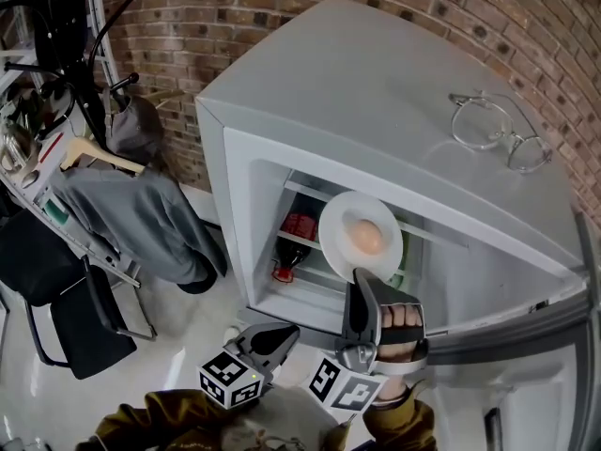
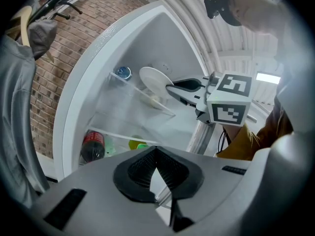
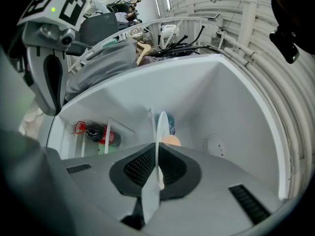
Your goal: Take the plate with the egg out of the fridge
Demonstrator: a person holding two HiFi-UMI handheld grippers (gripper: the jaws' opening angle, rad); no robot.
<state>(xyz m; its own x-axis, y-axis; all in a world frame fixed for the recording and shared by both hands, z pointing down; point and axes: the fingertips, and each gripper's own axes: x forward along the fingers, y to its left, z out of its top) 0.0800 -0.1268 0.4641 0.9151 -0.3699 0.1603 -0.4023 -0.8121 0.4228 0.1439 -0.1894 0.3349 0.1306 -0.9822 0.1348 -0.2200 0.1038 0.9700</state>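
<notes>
The small white fridge (image 1: 394,92) stands open. A white plate (image 1: 338,224) with a brown egg (image 1: 366,238) on it is at the fridge's mouth, over the upper shelf, tilted toward me. My right gripper (image 1: 362,280) is shut on the plate's near rim; in the right gripper view the plate (image 3: 161,127) shows edge-on between the jaws, the egg (image 3: 172,141) just right of it. My left gripper (image 1: 282,334) hangs low in front of the fridge, left of the right one, shut and holding nothing. The left gripper view shows the plate (image 2: 152,82) in the right gripper (image 2: 172,88).
A red-labelled cola bottle (image 1: 299,228) lies on the lower shelf, with a blue can (image 2: 123,73) at the back of the upper one. Spectacles (image 1: 498,130) rest on the fridge top. The fridge door (image 1: 526,346) swings out at right. A clothes rack with a grey garment (image 1: 141,209) and a black chair (image 1: 66,318) stand at left.
</notes>
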